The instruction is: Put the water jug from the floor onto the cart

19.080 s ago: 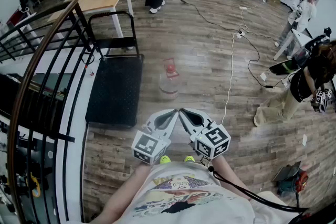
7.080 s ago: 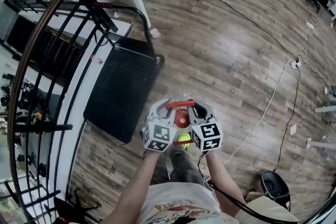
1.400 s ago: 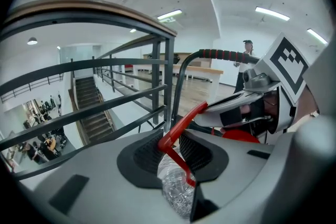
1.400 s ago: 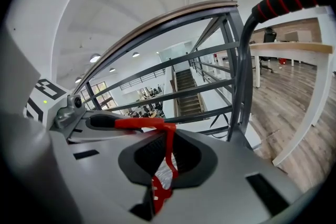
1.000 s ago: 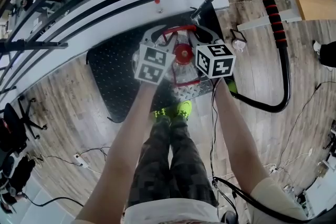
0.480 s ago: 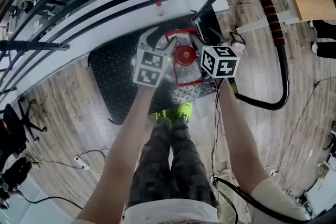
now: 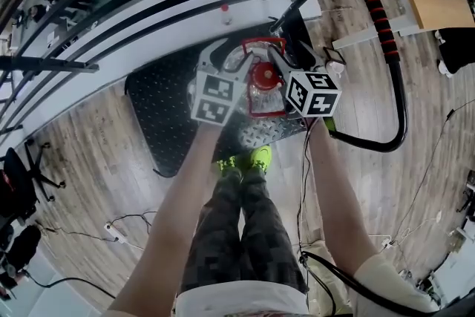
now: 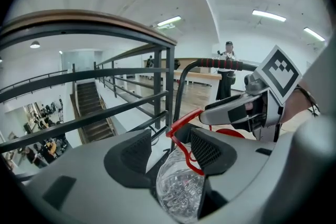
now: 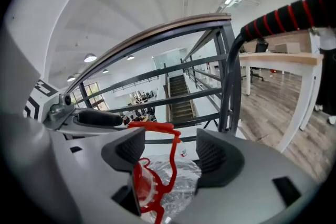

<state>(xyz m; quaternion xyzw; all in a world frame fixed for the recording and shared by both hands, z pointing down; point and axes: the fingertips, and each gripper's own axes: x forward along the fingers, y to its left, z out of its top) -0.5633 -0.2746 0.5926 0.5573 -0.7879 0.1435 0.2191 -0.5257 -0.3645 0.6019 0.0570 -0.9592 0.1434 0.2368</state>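
Head view, looking steeply down: the water jug [image 7: 256,85], clear with a red cap and red carry handle, stands upright on the black deck of the cart [image 7: 159,111], towards the end where the push bar [image 7: 401,85] rises. The left gripper [image 7: 226,59] and right gripper [image 7: 286,56] flank the jug's top, one on each side. A dark railing [image 7: 148,4] runs just beyond the cart.

Left gripper view: the left gripper [image 8: 170,147] has its jaws spread, having just been opening. The jug's clear shoulder [image 8: 178,191] fills the gap, and the red carry handle [image 8: 181,131] loops up between the pads, close against one pad but not pinched.

Right gripper view: the right gripper [image 9: 168,152] is likewise released, its jaws just opened wide. The red carry handle [image 9: 152,126] and the crinkled jug top [image 9: 178,181] sit in the gap, and neither pad presses on them.

Judged from this, the step in hand is the release, with the jug already down on the cart. The next move calls for drawing both grippers up and back so the loose handle slips out from between the jaws without snagging or tipping the jug.
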